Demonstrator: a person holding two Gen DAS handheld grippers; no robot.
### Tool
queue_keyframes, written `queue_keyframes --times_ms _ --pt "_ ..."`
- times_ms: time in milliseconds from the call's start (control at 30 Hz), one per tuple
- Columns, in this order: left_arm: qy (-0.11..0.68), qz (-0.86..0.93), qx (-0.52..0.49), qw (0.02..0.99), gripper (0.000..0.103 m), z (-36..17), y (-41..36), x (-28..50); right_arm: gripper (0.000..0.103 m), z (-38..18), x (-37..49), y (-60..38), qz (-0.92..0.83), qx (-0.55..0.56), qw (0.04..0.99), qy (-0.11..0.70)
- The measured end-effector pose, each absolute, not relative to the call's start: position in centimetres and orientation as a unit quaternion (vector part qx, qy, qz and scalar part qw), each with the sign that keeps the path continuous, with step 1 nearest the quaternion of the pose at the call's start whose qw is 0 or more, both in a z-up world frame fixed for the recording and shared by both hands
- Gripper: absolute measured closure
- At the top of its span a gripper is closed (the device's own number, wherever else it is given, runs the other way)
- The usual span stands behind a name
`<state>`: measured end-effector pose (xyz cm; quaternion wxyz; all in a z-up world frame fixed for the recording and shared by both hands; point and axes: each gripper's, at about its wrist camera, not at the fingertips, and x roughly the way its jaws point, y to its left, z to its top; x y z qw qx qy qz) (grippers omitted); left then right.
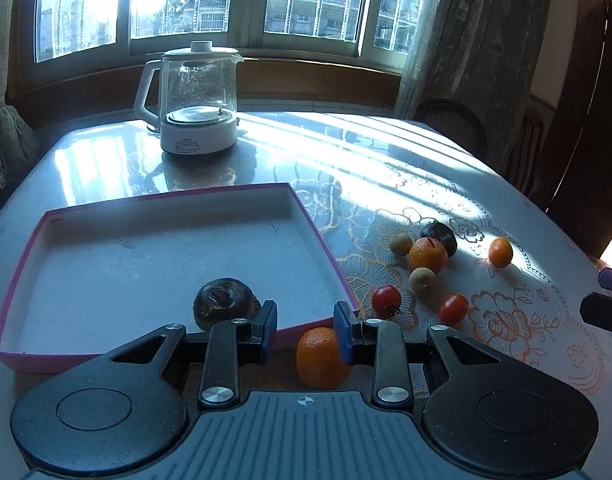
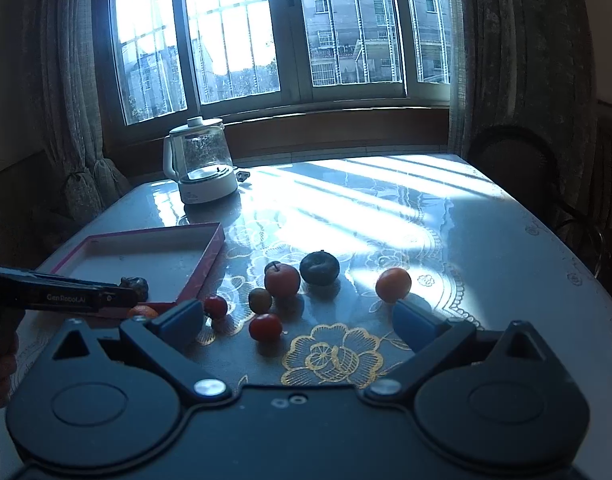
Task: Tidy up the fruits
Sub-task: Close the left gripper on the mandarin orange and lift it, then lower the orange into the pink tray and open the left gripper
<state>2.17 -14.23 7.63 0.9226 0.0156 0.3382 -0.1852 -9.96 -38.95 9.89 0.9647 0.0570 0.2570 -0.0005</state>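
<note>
A: The dark fruit (image 1: 225, 304) lies in the tray (image 1: 65, 360). The left hand-held gripper (image 1: 306, 320) is narrowly parted with nothing clasped. An orange (image 1: 318, 364) sits beneath it on the tabletop (image 1: 426, 168).

B: The orange could be nudged and rolled off. The right hand-held gripper (image 2: 299, 322) is held wide open and empty, so the tomato (image 2: 265, 327) might be scattered.

One marking is legible: "GenRobot.AI", printed in pale letters along the black side of the left gripper (image 2: 139, 300), near the pink tray (image 2: 215, 248). The kettle (image 1: 197, 96) base label is unreadable.
</note>
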Motion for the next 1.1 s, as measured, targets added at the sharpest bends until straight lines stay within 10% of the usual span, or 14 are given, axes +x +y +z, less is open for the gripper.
queue_keyframes --times_ms 300,433,500,900,1100 --pt "0.361 -0.188 0.051 0.912 0.068 5.9 -14.8 2.0 0.001 9.7 -9.5 -37.7 0.011 0.055 0.964 0.261" --pt "0.352 -0.171 0.047 0.919 0.02 4.9 -15.5 1.2 0.001 10.0 -9.5 -37.4 0.012 0.054 0.964 0.259" --pt "0.352 -0.17 0.042 0.919 0.017 4.9 -15.5 1.5 0.001 10.1 -9.8 -37.4 0.013 0.051 0.965 0.257" --pt "0.384 -0.181 0.007 0.905 0.017 2.8 -17.0 2.5 0.001 9.7 -9.9 -38.3 0.006 0.062 0.964 0.259" --pt "0.382 -0.184 -0.012 0.905 0.041 2.5 -16.7 2.8 0.001 9.3 -9.8 -38.8 0.001 0.069 0.962 0.262"
